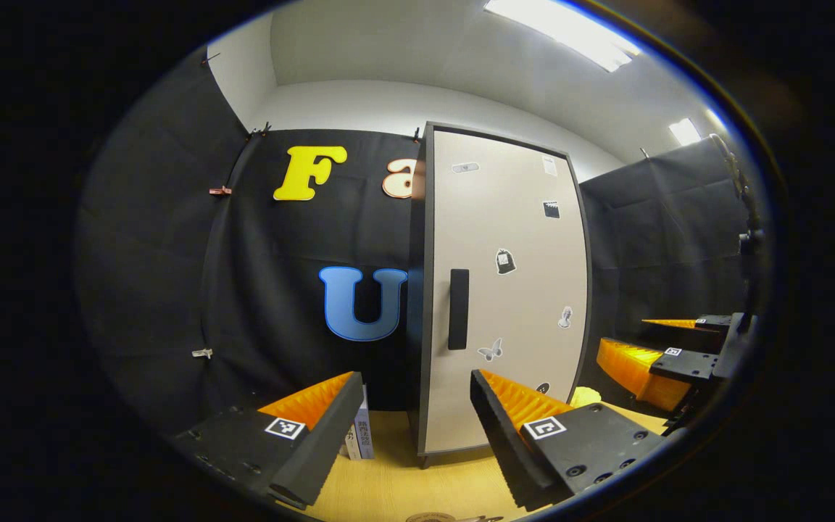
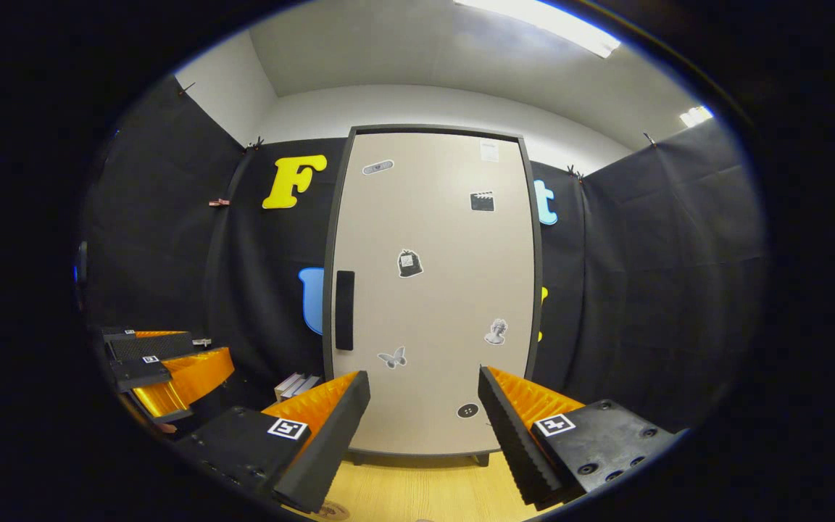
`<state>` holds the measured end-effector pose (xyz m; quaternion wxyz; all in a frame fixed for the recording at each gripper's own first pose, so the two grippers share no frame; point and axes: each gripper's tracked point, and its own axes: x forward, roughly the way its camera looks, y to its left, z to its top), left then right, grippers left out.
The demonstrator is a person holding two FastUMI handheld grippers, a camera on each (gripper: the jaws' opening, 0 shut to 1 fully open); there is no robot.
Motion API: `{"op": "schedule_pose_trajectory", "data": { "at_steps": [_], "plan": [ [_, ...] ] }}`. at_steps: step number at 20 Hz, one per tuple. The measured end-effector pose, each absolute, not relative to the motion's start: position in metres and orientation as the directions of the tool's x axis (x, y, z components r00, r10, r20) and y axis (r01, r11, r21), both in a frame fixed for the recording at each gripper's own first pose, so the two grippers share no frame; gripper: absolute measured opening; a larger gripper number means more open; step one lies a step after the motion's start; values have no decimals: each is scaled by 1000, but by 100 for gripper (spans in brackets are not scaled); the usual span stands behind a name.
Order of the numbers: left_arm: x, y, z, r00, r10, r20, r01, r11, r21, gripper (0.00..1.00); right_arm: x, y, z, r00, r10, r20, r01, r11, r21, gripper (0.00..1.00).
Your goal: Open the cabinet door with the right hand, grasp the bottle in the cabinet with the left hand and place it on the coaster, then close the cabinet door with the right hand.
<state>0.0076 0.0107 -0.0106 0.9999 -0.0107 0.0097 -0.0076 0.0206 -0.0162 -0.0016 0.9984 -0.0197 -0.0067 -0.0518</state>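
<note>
The cabinet [image 2: 432,290] stands straight ahead in the right gripper view, its beige door shut and a black vertical handle [image 2: 345,309] near the door's left edge. My right gripper [image 2: 423,377] is open and some way short of the door, holding nothing. The left gripper view takes in the same cabinet [image 1: 504,290] and handle [image 1: 458,309] from the left side. My left gripper [image 1: 415,384] is open too, with nothing between its fingers. The shut door hides the bottle. A round edge, perhaps the coaster [image 1: 446,517], peeks in at the bottom.
A few books [image 1: 359,433] stand against the cabinet's left side on the wooden tabletop [image 1: 403,486]. A small yellow object [image 1: 586,396] lies by the cabinet's right foot. Each gripper appears at the edge of the other's view: right gripper [image 1: 667,355], left gripper [image 2: 164,362].
</note>
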Motion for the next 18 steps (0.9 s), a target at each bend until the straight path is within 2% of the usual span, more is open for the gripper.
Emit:
{"op": "schedule_pose_trajectory", "data": {
  "at_steps": [10,14,18],
  "plan": [
    [7,25,-14,1000,24,-15,-24,999,-33,94,33,3,8,997,-63,49,64,998,-20,97],
    [9,25,-16,1000,14,-17,-15,999,-33,94,40,21,12,996,7,85,-3,999,-45,97],
    [13,29,-20,1000,14,-26,-15,1000,-26,94,47,41,5,997,59,51,-59,998,3,98]
  ]
}}
